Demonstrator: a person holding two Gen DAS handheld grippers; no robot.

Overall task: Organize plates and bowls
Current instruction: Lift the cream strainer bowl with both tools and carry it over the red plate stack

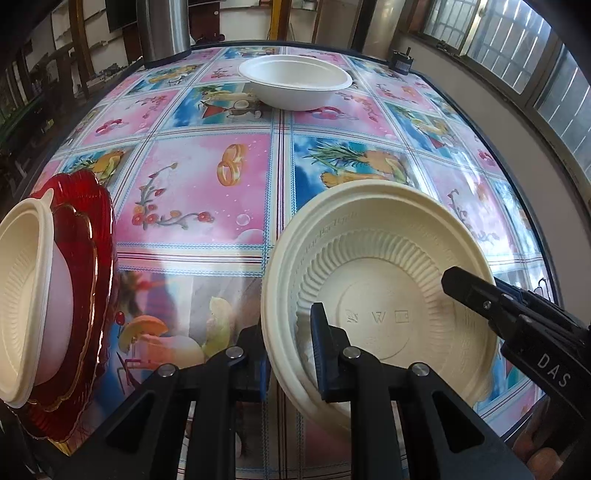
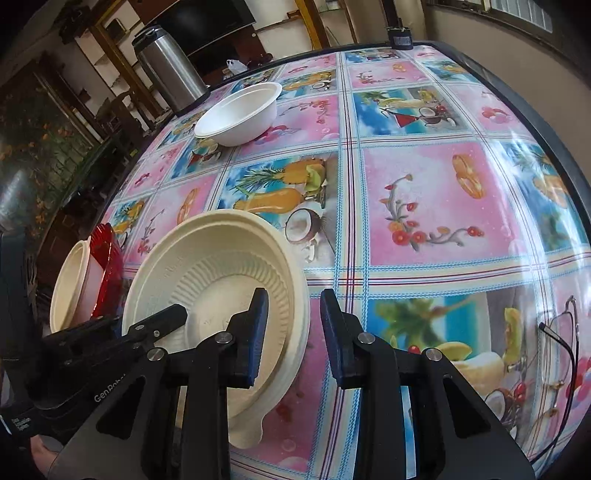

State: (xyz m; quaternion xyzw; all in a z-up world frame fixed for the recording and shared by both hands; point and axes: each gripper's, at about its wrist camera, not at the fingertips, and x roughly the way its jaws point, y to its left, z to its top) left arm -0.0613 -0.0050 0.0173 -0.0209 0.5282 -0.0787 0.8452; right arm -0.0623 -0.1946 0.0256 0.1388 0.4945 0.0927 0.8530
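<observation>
Left gripper [image 1: 286,325] grasps the cream plate [image 1: 376,258] by its rim; right gripper [image 2: 293,299] straddles it, released. We judge the cream bowl [image 1: 18,277] on the red plate [image 1: 92,221] done, white bowl [image 1: 295,79] pending.

**A:** We're looking at a table [image 1: 207,192] under a glossy pink-and-blue fruit-print cover, right?

**B:** Yep. We've got barred windows [image 1: 517,48] on the right letting in daylight, a plain beige wall [image 2: 491,40] under them, a steel thermos [image 2: 168,66] at the far corner, and dark wooden furniture [image 2: 221,22] behind.
</observation>
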